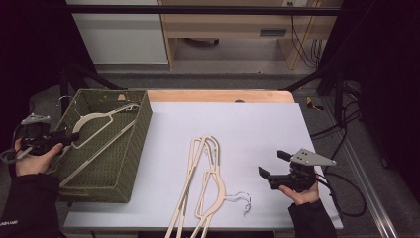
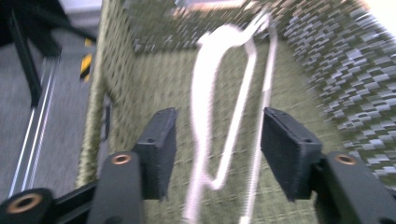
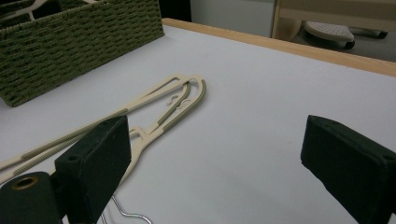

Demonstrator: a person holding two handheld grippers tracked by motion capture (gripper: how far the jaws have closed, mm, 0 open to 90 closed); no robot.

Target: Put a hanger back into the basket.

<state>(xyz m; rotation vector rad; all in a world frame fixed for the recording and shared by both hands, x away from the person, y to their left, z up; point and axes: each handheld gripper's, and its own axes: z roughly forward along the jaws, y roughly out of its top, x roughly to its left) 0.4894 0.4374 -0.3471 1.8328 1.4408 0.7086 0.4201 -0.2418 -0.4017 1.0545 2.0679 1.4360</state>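
My woven basket (image 1: 131, 148) holds one cream hanger (image 1: 99, 124) — my left gripper (image 2: 217, 140) spread over it, right gripper (image 1: 275, 163) spread too.

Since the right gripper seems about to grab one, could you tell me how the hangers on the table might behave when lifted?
The hangers look thin and flat, so probably light and fairly stiff. Two lie overlapping with wire hooks close together, so they may snag. The open right gripper would likely tilt one if gripping off-centre.

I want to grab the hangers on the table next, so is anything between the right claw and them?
Nothing visible. The right claw is open above bare white tabletop, and the beige hangers lie flat to its left with only open surface between.
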